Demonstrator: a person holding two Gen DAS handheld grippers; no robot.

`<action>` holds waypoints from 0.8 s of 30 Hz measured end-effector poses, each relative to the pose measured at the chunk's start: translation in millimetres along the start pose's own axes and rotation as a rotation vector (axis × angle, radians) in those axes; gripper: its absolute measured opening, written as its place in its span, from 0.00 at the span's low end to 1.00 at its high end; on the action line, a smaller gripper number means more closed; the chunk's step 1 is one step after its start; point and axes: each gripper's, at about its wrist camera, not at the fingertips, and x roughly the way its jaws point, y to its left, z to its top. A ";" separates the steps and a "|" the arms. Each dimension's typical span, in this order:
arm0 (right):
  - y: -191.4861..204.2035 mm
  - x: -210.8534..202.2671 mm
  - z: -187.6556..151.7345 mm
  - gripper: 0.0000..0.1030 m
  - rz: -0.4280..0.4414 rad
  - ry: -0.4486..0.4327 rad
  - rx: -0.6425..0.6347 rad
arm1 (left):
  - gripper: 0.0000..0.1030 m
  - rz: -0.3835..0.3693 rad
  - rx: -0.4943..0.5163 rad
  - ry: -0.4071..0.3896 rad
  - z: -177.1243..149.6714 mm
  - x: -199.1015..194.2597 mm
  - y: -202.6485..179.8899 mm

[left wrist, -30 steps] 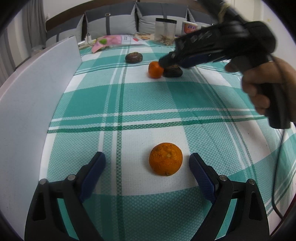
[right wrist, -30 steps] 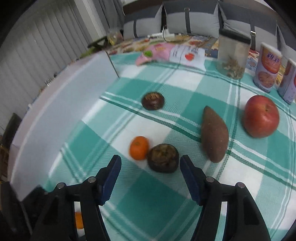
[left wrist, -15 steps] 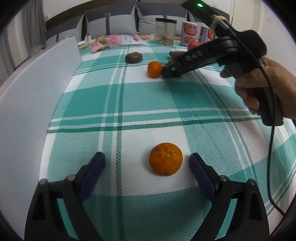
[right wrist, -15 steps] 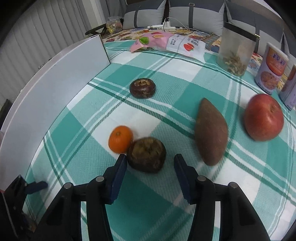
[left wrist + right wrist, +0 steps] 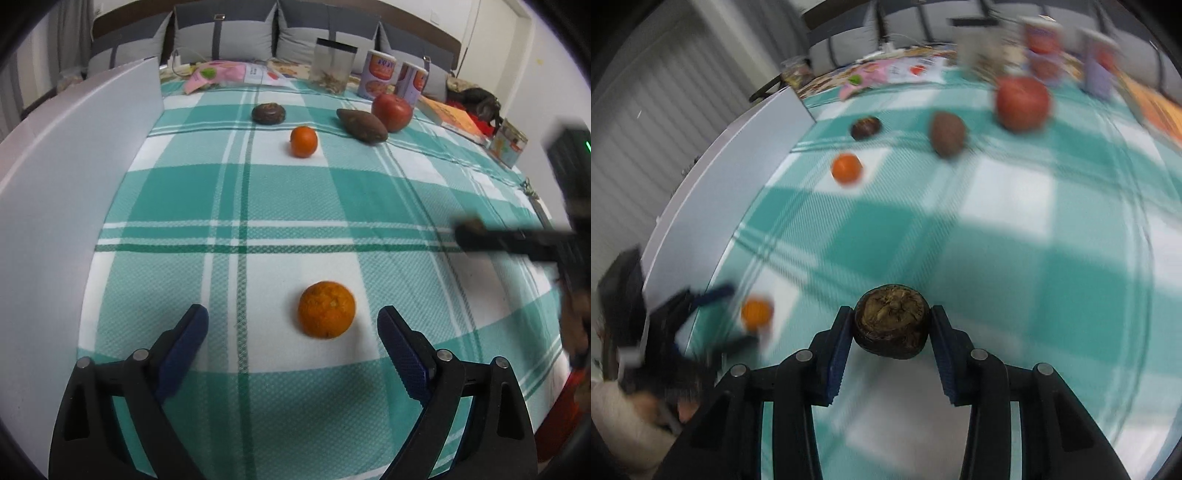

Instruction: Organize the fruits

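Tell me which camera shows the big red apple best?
The left wrist view: the apple is sharp there, resting on the checked cloth beside the sweet potato. The right wrist view shows the apple too, whole but smeared by motion blur.

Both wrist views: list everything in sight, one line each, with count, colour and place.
Oranges: 2, orange; a large one between the left gripper's open fingers, a small one farther back.
Dark fruits: 2, brown-black; one in the right gripper, one at the far end.
Sweet potato: 1, brown, beside the apple.
Apple: 1, red, far right.
Cans: 2, purple-white, behind the apple.
Jar: 1, clear, left of the cans.
Tablecloth: 1, green-white plaid.
Board: 1, white, along the left edge.
Cushions: several, grey, at the back.
Left gripper: open.
Right gripper: shut on a dark fruit.
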 end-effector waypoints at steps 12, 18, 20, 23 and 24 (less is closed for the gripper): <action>0.0 -51.2 -95.3 0.41 0.019 -0.106 0.209 | 0.27 0.007 0.076 0.020 2.7 -5.1 -23.0; 9.0 -51.9 -103.0 0.41 0.023 -0.090 0.191 | 0.27 -0.102 -0.047 0.011 3.4 -45.9 -9.5; 13.8 -52.7 -102.8 0.41 0.027 -0.088 0.178 | 0.27 -0.136 -0.084 0.000 3.4 -63.6 -2.4; 27.2 -51.7 -100.2 0.41 0.030 -0.081 0.141 | 0.27 -0.165 -0.123 -0.025 3.6 -90.6 10.6; 31.3 -51.2 -99.6 0.41 0.033 -0.079 0.131 | 0.27 -0.173 -0.137 -0.035 3.8 -100.6 16.6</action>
